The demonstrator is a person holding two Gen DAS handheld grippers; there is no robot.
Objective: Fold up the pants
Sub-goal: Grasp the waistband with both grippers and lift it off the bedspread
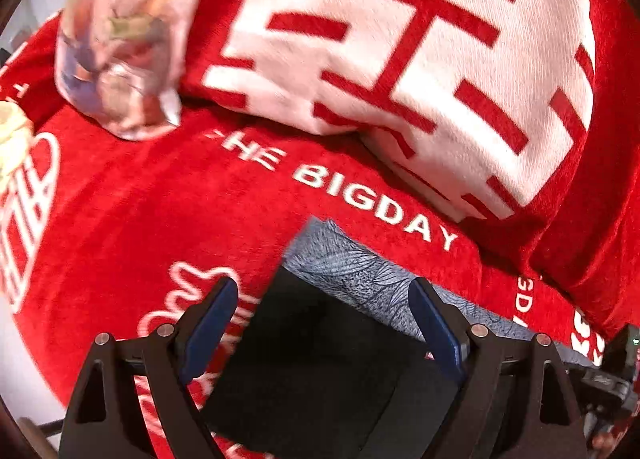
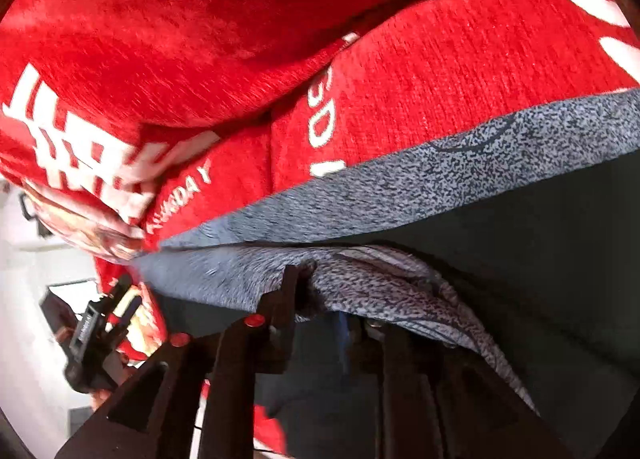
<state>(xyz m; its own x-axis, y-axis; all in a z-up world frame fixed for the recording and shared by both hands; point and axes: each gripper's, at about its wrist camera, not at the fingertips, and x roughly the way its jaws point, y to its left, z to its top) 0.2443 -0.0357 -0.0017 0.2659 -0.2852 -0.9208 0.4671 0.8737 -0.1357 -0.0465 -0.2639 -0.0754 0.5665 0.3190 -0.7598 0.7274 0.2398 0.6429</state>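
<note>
A red blanket (image 1: 132, 215) lettered "THE BIGDAY" covers the bed, a matching pillow (image 1: 420, 51) behind. Left gripper (image 1: 324, 311) hangs wide open above the pants (image 1: 360, 271). Right gripper (image 2: 320, 295) is clamped on their lifted grey hem.

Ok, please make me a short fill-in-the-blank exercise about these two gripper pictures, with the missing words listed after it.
1. The left gripper hovers over the pants with its fingers ____.
2. The right gripper is shut on a grey speckled fold of the ____.
3. The blanket under the pants is mainly ____ in colour.
4. The white words printed on the blanket read THE ____.

Missing words: open; pants; red; BIGDAY
</note>
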